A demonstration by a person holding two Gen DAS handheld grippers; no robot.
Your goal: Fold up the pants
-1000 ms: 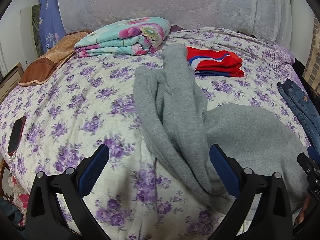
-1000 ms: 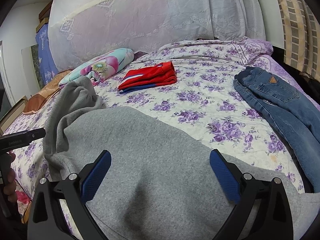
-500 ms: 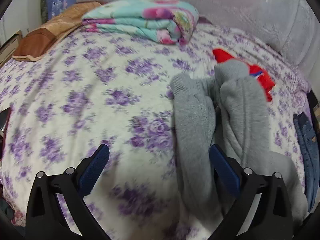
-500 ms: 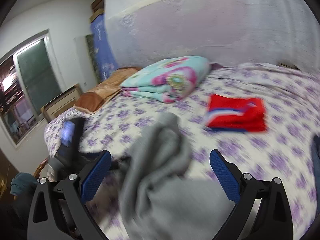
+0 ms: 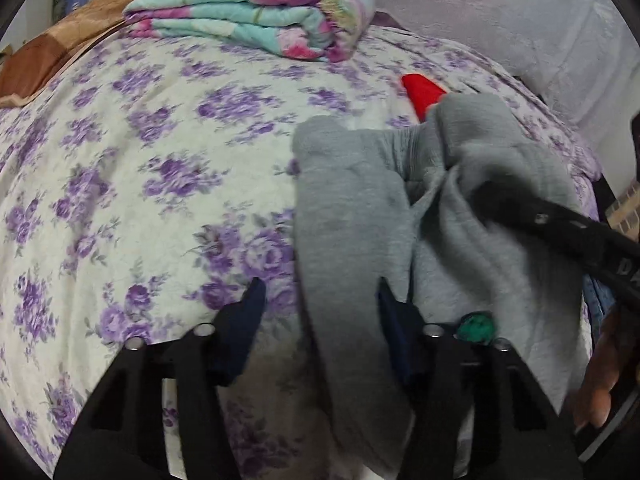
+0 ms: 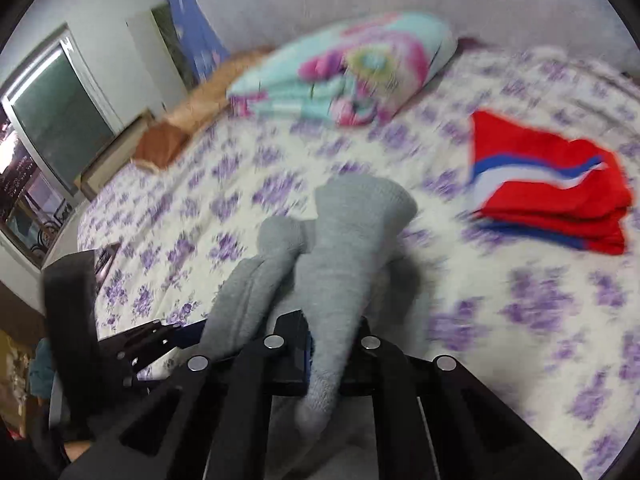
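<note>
Open bedspread (image 5: pixel 132 184) left of the grey pants (image 5: pixel 352 216): free lane. Far end blocked by folded floral blanket (image 5: pixel 256 16) and brown pillow (image 5: pixel 60 48). Red folded garment (image 6: pixel 548 188) sits beyond-right of the pants, narrowing that side.

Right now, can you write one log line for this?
step: grabbing grey sweatpants | right gripper: shut on one leg | left gripper: closing around other leg | bed: floral
</note>
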